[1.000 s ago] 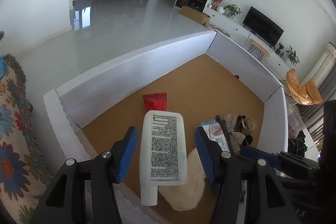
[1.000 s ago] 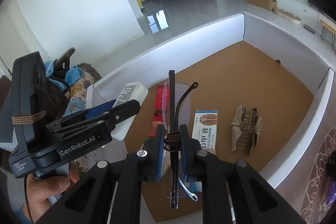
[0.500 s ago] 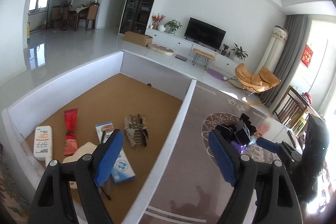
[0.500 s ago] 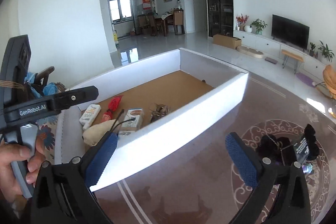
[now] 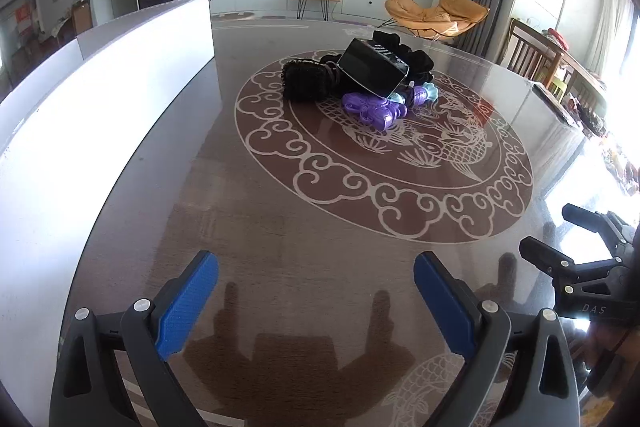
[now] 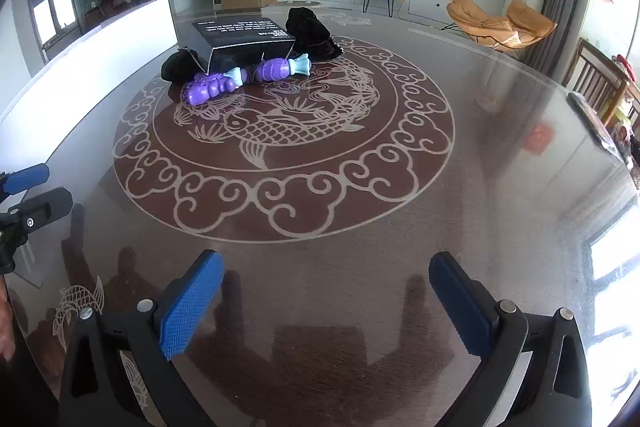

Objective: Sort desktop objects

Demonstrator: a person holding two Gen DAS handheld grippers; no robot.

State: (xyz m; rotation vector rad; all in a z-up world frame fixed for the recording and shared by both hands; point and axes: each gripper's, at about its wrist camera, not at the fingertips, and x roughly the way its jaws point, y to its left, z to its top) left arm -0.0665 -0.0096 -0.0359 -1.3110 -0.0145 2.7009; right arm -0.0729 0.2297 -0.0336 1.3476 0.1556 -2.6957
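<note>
Swung away from the white-walled tray and its cork floor since the earlier frames, with the white bottle and the glasses left behind and both pairs of jaws just opened wide. Seen from the left wrist: left gripper hung above the glossy brown counter, blue fingers spread far apart with nothing between them, only their dark reflection on the surface below. Lay ahead, well apart from the fingertips, on the far part of the pale cloud-and-fish medallion: a small heap made of a black box tilted on top, a black knitted pouch to its left, more black cloth behind, and a purple toy with pale blue ends just in front of the box. Ran along the left side of the picture: the tray's white wall. Showed at the right edge: part of the right gripper's dark frame. Seen from the right wrist: right gripper likewise over bare counter, blue fingers spread wide and empty. Sat far ahead and left of centre: the same heap, the box showing its printed top, resting on the purple toy, black pouch at its left, black cloth at its right. Stood further left: the white wall. Entered at the left edge: one blue fingertip of the left gripper, with a bit of a hand below it.
</note>
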